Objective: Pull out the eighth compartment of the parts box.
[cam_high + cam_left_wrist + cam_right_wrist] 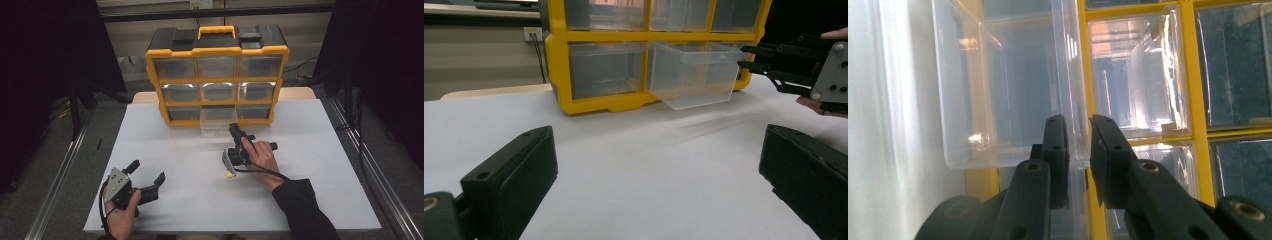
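Observation:
A yellow and black organizer cabinet (217, 51) with clear drawers stands at the back of the white table (310, 165). Its bottom middle drawer (217, 122) is pulled partly out. My right gripper (233, 128) reaches to that drawer from the front. In the right gripper view its jaws (1079, 125) are shut on the thin clear wall of the drawer (1008, 90), one jaw on each side. My left gripper (147, 171) rests near the table's front left corner, open and holding nothing. In the left gripper view the drawer (694, 75) juts from the yellow frame, with the right gripper (749, 57) at its right end.
Black curtains hang on both sides of the table, and metal rails run along the floor. The other drawers of the cabinet (1188, 75) sit closed in their slots. Bare white table lies between the two grippers.

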Demonstrator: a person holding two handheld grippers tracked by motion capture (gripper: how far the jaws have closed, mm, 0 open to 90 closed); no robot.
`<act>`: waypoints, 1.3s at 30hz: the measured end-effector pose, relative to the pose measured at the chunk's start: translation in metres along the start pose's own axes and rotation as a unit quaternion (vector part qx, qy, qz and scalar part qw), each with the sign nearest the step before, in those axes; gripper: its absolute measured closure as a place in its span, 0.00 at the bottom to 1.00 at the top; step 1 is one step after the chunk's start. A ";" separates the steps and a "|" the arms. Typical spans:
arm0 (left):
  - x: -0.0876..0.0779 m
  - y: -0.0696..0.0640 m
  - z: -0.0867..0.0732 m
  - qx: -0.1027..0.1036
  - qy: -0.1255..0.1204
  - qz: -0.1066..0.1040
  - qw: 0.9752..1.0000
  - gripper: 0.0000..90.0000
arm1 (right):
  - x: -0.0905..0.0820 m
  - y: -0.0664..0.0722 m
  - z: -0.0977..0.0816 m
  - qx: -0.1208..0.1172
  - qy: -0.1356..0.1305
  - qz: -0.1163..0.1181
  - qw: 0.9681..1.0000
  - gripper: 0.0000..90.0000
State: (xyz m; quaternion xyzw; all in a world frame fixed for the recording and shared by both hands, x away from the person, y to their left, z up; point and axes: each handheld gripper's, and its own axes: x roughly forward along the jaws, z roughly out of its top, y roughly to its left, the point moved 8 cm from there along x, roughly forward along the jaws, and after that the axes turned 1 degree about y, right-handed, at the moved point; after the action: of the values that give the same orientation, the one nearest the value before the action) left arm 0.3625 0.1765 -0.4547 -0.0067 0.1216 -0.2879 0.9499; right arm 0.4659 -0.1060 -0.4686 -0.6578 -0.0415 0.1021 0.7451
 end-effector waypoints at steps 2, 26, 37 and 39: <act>0.000 0.000 0.000 0.000 0.000 0.000 1.000 0.02 | 0.000 0.001 0.000 0.002 -0.001 0.000 1.000 0.87; 0.001 0.000 -0.001 0.000 0.002 0.000 1.000 0.02 | -0.001 0.000 -0.002 0.056 0.000 0.021 0.998 0.80; 0.000 0.000 0.000 0.000 -0.001 -0.002 1.000 0.03 | 0.000 -0.002 -0.004 0.172 0.000 0.049 0.984 0.57; 0.000 0.000 0.000 0.000 -0.001 -0.002 1.000 0.02 | 0.002 -0.001 -0.006 0.213 0.005 0.059 0.975 0.43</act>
State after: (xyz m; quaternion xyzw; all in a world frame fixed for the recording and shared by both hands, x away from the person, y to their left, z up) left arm 0.3624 0.1765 -0.4544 -0.0075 0.1208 -0.2898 0.9494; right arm 0.4689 -0.1114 -0.4683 -0.4855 0.0240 0.1486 0.8612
